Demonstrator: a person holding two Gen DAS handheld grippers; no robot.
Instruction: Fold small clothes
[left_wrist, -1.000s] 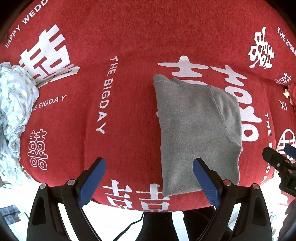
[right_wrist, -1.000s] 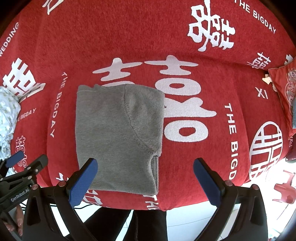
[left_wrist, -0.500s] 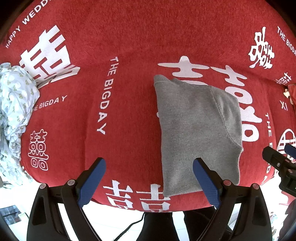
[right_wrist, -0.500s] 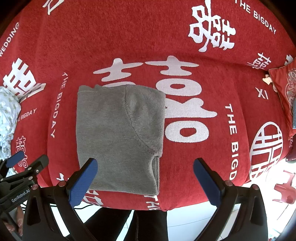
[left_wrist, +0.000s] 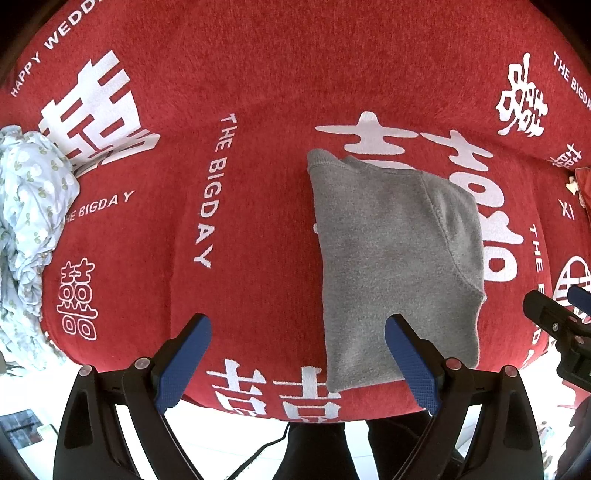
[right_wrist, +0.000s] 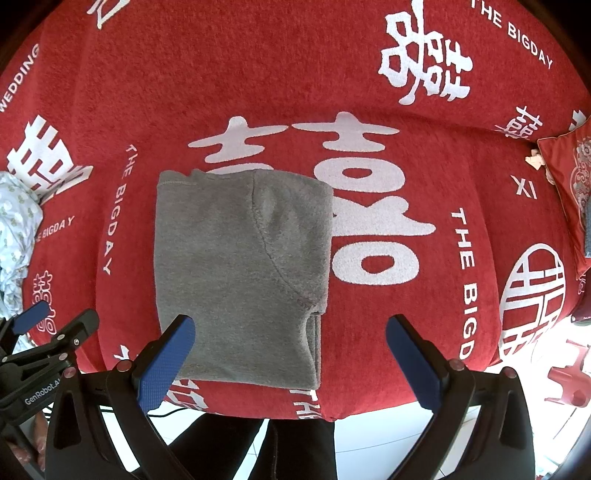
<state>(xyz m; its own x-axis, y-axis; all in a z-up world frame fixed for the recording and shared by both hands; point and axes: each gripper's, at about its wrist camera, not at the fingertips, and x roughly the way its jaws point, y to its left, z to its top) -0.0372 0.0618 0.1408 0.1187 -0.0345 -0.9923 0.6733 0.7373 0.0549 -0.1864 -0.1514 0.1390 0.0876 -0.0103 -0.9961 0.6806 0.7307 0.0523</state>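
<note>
Right wrist view: a folded grey garment (right_wrist: 240, 266) lies on a red cover (right_wrist: 424, 314) printed "THE BIGDAY", left of "XI". Both the left gripper (left_wrist: 297, 356) and the right gripper (right_wrist: 290, 356) are spread wide, empty.

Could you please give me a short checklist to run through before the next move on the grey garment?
1. Left tool open and empty: ok, jaws spread wide.
2. Right tool open and empty: ok, nothing between its pads.
3. Grey garment lying flat on the red cover: ok, folded into a rough rectangle.
4. Fold edges aligned: not ok, layers sit offset at the near right corner.
5. Both tools clear of the cloth: cannot tell, each has one finger overlapping it in view.
6. Patterned cloth pile apart from the garment: ok, far left.
</note>
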